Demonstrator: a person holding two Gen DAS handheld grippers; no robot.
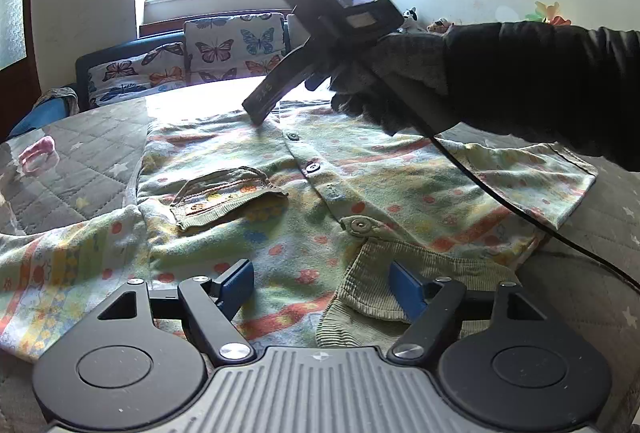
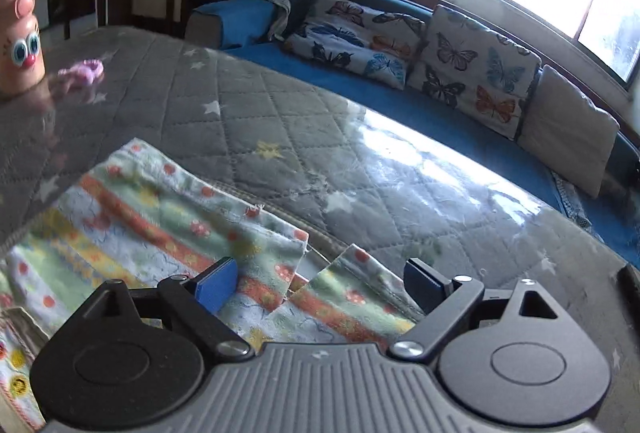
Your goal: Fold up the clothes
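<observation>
A small pastel patterned button-front garment (image 1: 328,169) lies spread flat on a grey quilted surface (image 1: 92,149), with corduroy pockets (image 1: 228,197) on its front. My left gripper (image 1: 322,281) hovers open over the near end, its right pad beside a corduroy piece (image 1: 368,297); nothing is pinched. A gloved hand (image 1: 384,73) holds my right gripper (image 1: 262,111) at the far hem. In the right wrist view, the right gripper (image 2: 322,279) stands open above the two hem corners (image 2: 280,265) of the garment's front opening, with no cloth pressed between its pads.
A pink trinket (image 2: 82,71) and a peach toy with googly eyes (image 2: 20,45) sit on the far side of the quilted surface (image 2: 280,113). Beyond it runs a blue sofa with butterfly cushions (image 2: 460,61). A black cable (image 1: 520,209) trails across the garment's right sleeve.
</observation>
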